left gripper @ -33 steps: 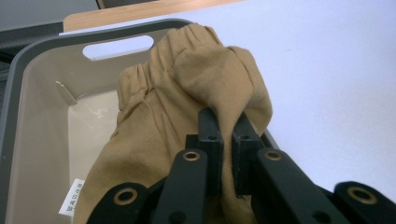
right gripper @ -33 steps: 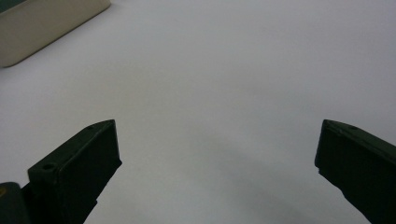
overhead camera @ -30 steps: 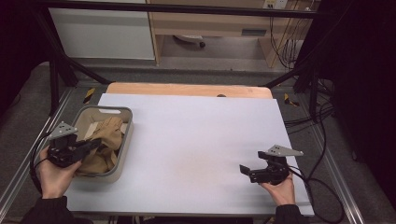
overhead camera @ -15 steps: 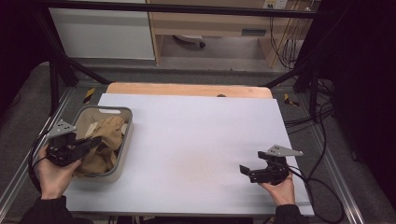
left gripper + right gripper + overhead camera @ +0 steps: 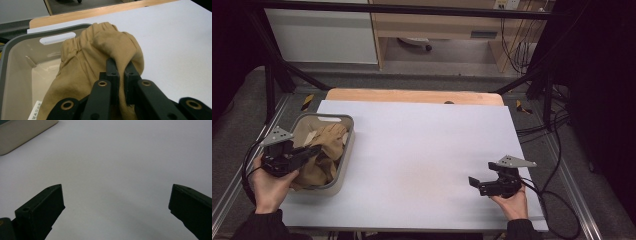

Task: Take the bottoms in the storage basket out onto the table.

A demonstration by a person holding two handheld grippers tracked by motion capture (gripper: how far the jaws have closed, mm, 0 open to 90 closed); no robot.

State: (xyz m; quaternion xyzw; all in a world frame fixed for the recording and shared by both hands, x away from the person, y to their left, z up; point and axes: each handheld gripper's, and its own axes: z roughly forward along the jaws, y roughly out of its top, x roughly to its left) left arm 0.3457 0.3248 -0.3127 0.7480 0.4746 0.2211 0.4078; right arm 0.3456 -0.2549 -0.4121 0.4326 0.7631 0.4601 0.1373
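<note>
A tan cloth garment with an elastic waistband [image 5: 100,50] lies bunched in a grey plastic bin [image 5: 343,165] at the table's left edge. My left gripper [image 5: 314,149] reaches into the bin, and its jaws are shut on a fold of the tan cloth [image 5: 324,145]; in the left gripper view the two black jaws [image 5: 121,67] pinch the fabric between them. My right gripper [image 5: 474,183] rests near the table's front right, held by a hand, jaws wide open over bare white tabletop [image 5: 112,170] with nothing between them.
The white table surface [image 5: 427,145] stretches between the two grippers. A wooden board edge [image 5: 412,95] runs along the back. A white label [image 5: 33,112] hangs from the garment. The bin's pale corner [image 5: 22,132] appears far off in the right gripper view.
My left gripper has shifted slightly within the bin while holding the tan cloth. The right gripper has stayed in place, open.
</note>
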